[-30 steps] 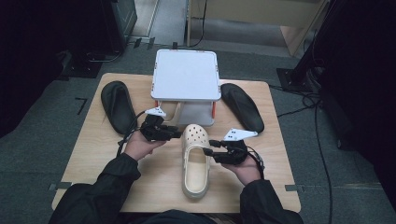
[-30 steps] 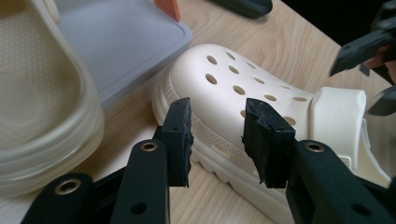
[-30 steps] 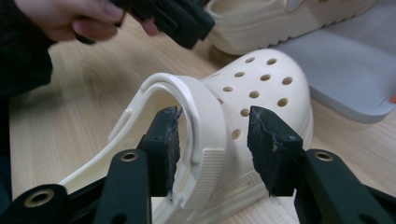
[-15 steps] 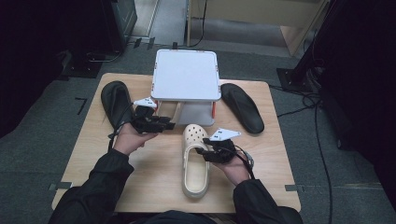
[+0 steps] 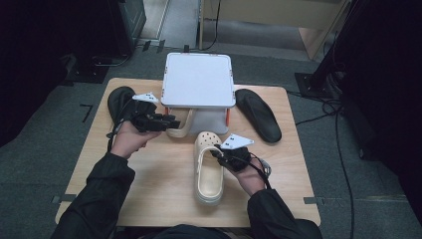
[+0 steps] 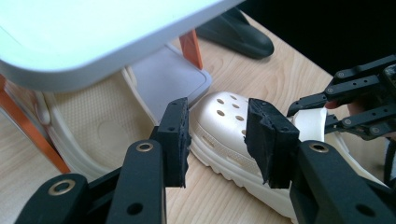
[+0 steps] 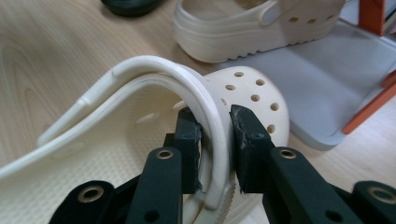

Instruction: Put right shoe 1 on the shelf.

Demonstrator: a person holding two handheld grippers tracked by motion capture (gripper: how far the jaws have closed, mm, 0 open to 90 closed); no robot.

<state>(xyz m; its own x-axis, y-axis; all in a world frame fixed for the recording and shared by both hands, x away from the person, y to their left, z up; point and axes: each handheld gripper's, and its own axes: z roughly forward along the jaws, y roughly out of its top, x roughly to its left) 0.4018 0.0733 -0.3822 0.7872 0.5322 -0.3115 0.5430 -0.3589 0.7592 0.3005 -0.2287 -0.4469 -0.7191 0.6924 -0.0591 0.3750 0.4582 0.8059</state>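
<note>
With the right tongs [image 7: 215, 140] just closing onto the cream clog's [image 5: 208, 167] strap at centre frame and the left tongs [image 6: 217, 135] apart and empty, lift the clog level toward the shoe rack [image 5: 198, 79] in the upper middle.

A light wooden counter [image 5: 164, 199] stands on dark grey carpet floor [image 5: 45, 164] — black cables [image 5: 343, 149] trail across it at the right of the frame. Dark furniture fills the upper left, and a pale wooden cabinet [image 5: 278, 20] sits at the top — dimly lit surroundings.
</note>
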